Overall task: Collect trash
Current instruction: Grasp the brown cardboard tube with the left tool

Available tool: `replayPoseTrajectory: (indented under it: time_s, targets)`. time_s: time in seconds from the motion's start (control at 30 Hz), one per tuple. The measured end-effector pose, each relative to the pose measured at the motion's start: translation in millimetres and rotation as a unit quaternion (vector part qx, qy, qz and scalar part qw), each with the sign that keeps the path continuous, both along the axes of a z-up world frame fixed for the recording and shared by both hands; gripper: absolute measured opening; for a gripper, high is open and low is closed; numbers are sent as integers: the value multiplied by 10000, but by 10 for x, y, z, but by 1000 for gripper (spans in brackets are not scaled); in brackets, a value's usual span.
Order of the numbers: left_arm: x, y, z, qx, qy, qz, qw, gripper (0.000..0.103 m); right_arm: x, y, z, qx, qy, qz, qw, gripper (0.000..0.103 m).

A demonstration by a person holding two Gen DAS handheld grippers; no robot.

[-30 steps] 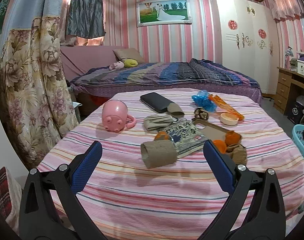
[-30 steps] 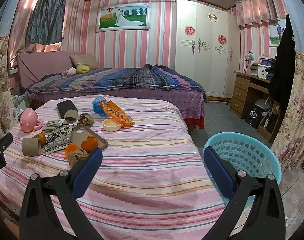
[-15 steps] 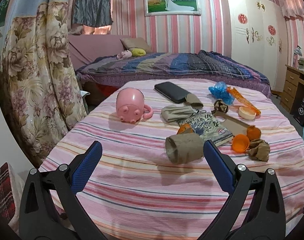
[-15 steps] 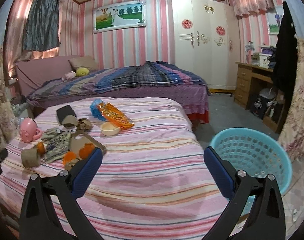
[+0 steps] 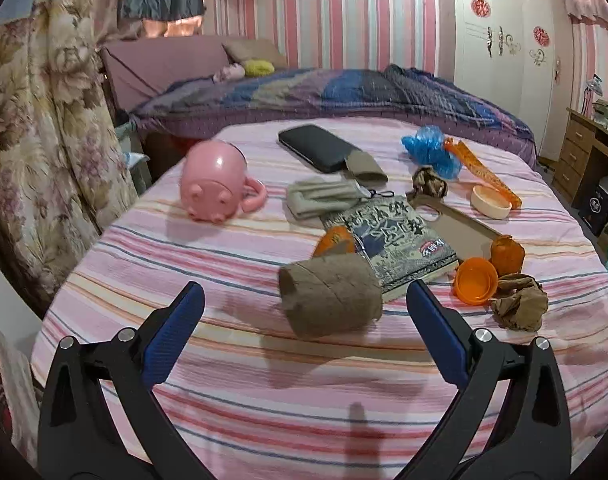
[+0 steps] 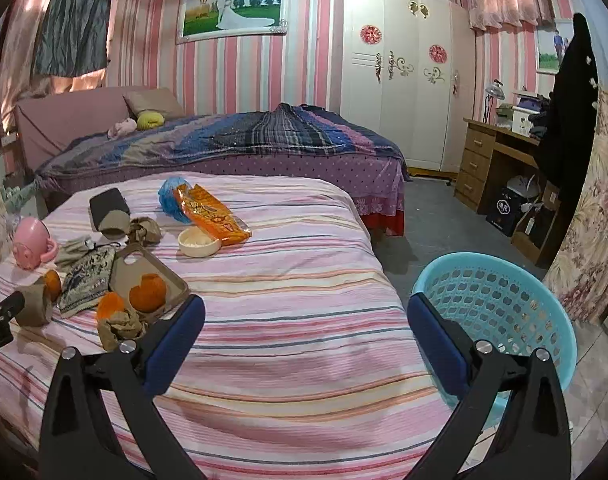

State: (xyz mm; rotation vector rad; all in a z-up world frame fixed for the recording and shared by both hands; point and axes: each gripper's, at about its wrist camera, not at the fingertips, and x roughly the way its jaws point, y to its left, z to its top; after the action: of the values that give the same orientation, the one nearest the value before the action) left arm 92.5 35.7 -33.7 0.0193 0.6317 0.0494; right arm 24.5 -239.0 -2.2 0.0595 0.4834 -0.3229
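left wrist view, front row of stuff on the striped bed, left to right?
Pink pig mug → cardboard tube → book → orange cap → crumpled brown paper. The tube lies just ahead of the open left gripper.

A pink, white and orange striped sheet [image 5: 232,380] carries a pink mug [image 5: 214,186], a brown cardboard roll [image 5: 329,300], orange peel [image 5: 475,280], a blue bag [image 5: 431,151], an orange packet [image 6: 210,213] and a black pouch [image 5: 313,147], beside a light blue basket [image 6: 499,304] and pink-and-white striped walls [image 6: 311,40]
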Motion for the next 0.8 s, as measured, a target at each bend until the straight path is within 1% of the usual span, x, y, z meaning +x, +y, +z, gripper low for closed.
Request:
replayPoseTrajectory:
  time_s: [0.1,0.3,0.4,0.47,0.5,0.6,0.63,0.67,0.8]
  targets:
    - [75,-18,-45,54,63,65,9999,98,43,31,-33,-28,84,16,10000,99]
    - [184,-76,-181,265,399,99,9988,97,110,52,-84,74,208,37,9997,99]
    - [237,-103,-242,261,620,1,9977,89,140,104,-115,101,256,102,9996,99]
    - [266,-123,-302,234,807,-79,9964,75,150,159,-133,54,282,157,9995,99]
    - [279,-133,-327,262,887,-122,9956,72,158,182,-140,30,294,185,9994,99]
    - [255,-135,-319,207,851,-224,9959,60,173,283,-174,-27,335,346,9988,99]
    - [228,-129,-299,172,784,-278,9964,53,178,313,-181,-29,347,412,9985,99]
    - [213,-131,-288,174,762,-305,9965,51,176,325,-184,-36,359,445,9984,99]
    - [125,-114,-240,388,619,-253,9970,51,182,434,-223,-52,399,645,9971,99]
